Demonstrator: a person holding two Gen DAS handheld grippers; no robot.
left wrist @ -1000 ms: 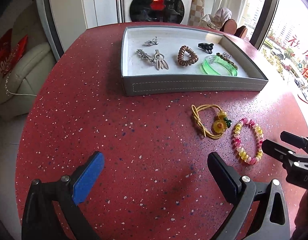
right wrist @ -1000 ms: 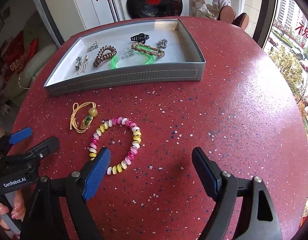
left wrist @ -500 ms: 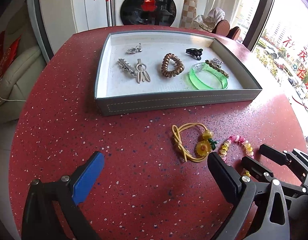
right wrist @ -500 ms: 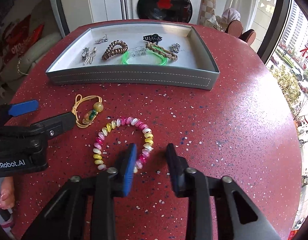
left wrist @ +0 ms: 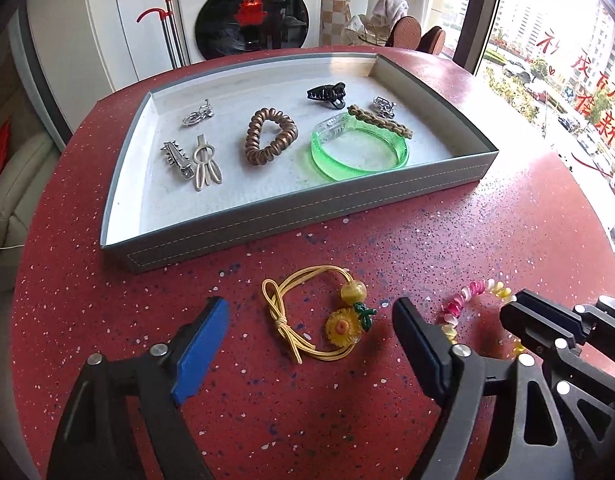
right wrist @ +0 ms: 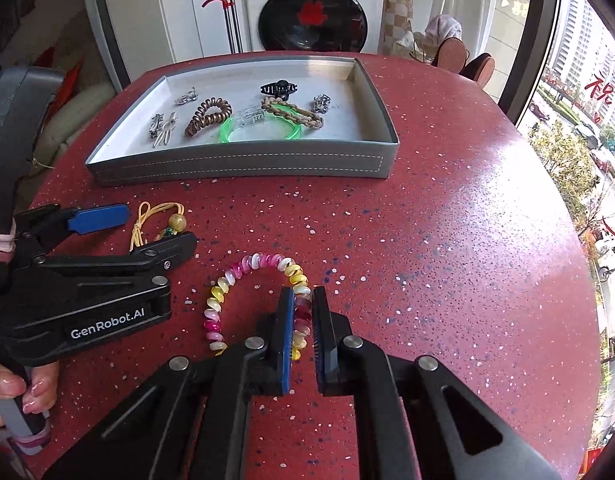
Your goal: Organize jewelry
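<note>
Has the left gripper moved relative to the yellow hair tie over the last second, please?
Yes. The left gripper has shifted sideways; the yellow hair tie now lies between its closing jaws, untouched.

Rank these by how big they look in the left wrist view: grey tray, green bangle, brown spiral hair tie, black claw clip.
1. grey tray
2. green bangle
3. brown spiral hair tie
4. black claw clip

The clip lies farthest back in the tray, so part of its smallness may be distance.

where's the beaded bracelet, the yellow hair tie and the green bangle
beaded bracelet (right wrist: pixel 227 280), right wrist view, on its pink and yellow beads at the upper left of the loop
yellow hair tie (left wrist: pixel 343 326), left wrist view, on its sunflower charm
green bangle (left wrist: pixel 331 168), left wrist view, on its near rim
</note>
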